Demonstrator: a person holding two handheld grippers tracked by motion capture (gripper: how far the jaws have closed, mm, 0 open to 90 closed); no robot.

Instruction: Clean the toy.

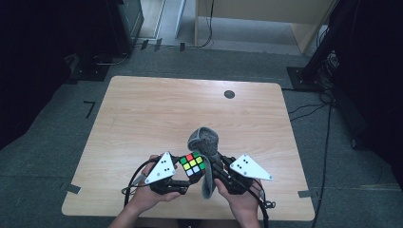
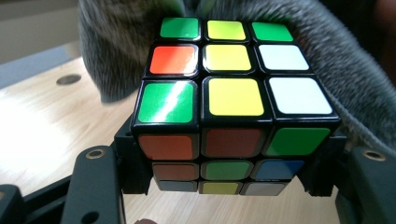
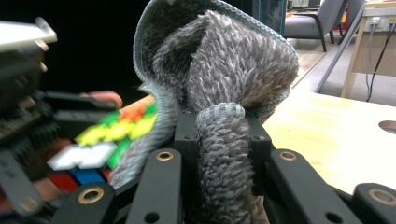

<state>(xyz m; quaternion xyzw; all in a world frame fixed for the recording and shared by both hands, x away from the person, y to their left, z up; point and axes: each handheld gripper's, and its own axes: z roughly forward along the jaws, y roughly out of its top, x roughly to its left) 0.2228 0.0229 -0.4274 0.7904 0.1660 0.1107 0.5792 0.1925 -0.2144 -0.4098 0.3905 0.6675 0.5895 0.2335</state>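
Across the wooden surface (image 1: 157, 114) most of the top lies bare, with a dark round hole (image 1: 229, 94) toward its far edge; both hands work low at the near edge, just above the wood; the grey fluffy cloth (image 1: 204, 142), bunched and standing tall, is clamped in the right gripper (image 1: 219, 172) and presses against the cube's side; the scrambled puzzle cube (image 1: 193, 164), showing green, yellow, white and red stickers, sits clamped between the jaws of the left gripper (image 1: 183, 183).
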